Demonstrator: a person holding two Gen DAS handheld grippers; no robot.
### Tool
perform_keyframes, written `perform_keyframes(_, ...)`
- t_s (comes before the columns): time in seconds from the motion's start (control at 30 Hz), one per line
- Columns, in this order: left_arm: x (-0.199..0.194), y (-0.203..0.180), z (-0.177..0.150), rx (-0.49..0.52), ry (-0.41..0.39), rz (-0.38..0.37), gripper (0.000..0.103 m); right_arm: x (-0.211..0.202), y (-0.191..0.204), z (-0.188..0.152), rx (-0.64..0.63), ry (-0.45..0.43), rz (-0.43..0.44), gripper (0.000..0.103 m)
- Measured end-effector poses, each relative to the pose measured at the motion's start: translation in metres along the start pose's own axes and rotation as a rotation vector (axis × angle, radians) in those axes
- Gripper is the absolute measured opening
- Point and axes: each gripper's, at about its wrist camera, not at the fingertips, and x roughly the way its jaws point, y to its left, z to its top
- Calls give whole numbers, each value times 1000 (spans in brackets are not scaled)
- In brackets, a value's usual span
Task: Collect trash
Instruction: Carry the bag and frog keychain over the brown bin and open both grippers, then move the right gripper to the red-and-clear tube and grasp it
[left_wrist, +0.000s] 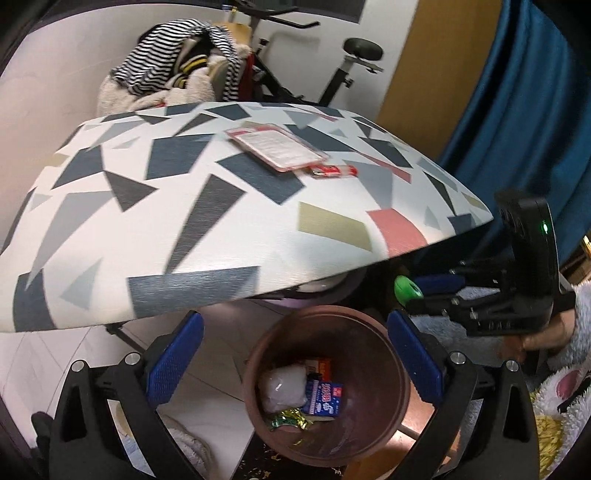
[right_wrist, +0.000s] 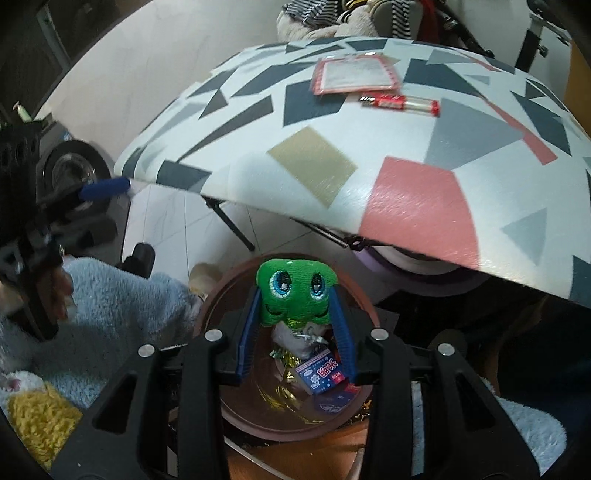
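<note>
A brown round bin (left_wrist: 369, 354) stands on the floor beside the patterned table (left_wrist: 184, 206); it holds a white wad (left_wrist: 282, 387), a blue-and-white packet (left_wrist: 325, 400) and gold foil (left_wrist: 288, 421). My left gripper (left_wrist: 291, 354) is open and empty above the bin. My right gripper (right_wrist: 294, 306) is shut on a green plush toy with blue eyes (right_wrist: 294, 291), held over the bin (right_wrist: 229, 295); it shows at the right of the left wrist view (left_wrist: 408, 291). On the table lie a flat red-edged packet (left_wrist: 279, 147) and a red-and-clear wrapper (left_wrist: 332, 170).
Striped clothes and fleece (left_wrist: 177, 70) are piled behind the table beside an exercise bike (left_wrist: 343, 70). A blue curtain (left_wrist: 517, 110) hangs at the right. A fluffy blue sleeve (right_wrist: 122, 302) and yellow plush (right_wrist: 37, 417) lie at the left. The table's folding legs (right_wrist: 232, 225) stand near the bin.
</note>
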Motion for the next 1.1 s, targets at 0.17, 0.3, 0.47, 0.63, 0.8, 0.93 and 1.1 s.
perform_keyframes(0.17, -5, 13, -1, -30, -16, 32, 97, 9, 4, -2, -15, 24, 1, 42)
perform_keyframes(0.3, -8, 20, 2, -59, -28, 42, 97, 11, 6, -2, -30, 31, -13, 68)
perform_keyframes(0.47, -11, 24, 5, -80, -49, 37, 97, 2, 3, 4, -39, -25, -66, 94)
perform_keyframes(0.63, -11, 25, 13, -77, -64, 47, 97, -7, -12, 18, -23, -60, -103, 97)
perform_keyframes(0.8, -9, 31, 23, -94, -83, 50, 97, -14, -29, 34, -4, -74, -148, 97)
perform_keyframes(0.93, -5, 35, 33, -100, -99, 44, 97, -16, -46, 52, 44, -91, -162, 97)
perform_keyframes(1.1, 8, 47, 47, -126, -88, 20, 97, -5, -65, 82, 103, -107, -181, 97)
